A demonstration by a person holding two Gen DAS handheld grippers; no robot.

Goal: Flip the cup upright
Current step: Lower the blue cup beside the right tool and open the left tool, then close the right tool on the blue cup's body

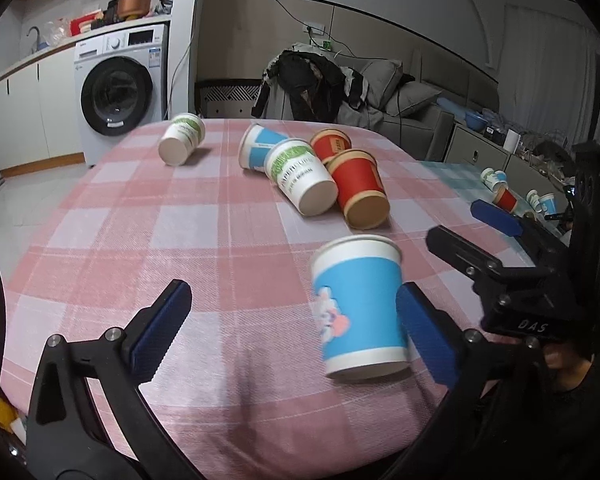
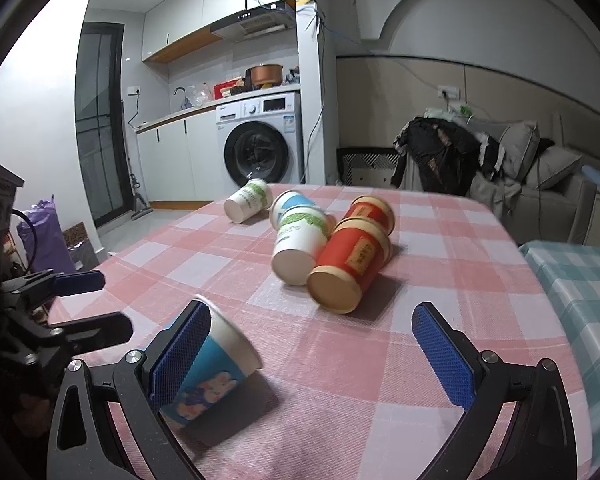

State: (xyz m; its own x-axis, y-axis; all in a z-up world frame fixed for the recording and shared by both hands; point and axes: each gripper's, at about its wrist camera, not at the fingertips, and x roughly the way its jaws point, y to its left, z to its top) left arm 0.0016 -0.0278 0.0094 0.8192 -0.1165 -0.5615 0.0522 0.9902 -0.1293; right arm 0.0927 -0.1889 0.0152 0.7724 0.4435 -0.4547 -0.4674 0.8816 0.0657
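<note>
Pink checked table (image 1: 148,216): blue paper cup (image 1: 360,304) stands near front edge, mouth up, slightly tilted. Looks light, thin-walled, crushable; grip mid-wall gently. Left gripper (image 1: 292,320) spread wide, holding nothing, one pad beside cup. Right gripper (image 2: 312,356) likewise wide, empty.

Both wrist views look low and close across the pink checked table (image 1: 140,208), sharing its cups.

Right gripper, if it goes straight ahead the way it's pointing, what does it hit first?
Probably the nearer red cup, lying on its side with its base toward the right gripper; depth is uncertain.
</note>
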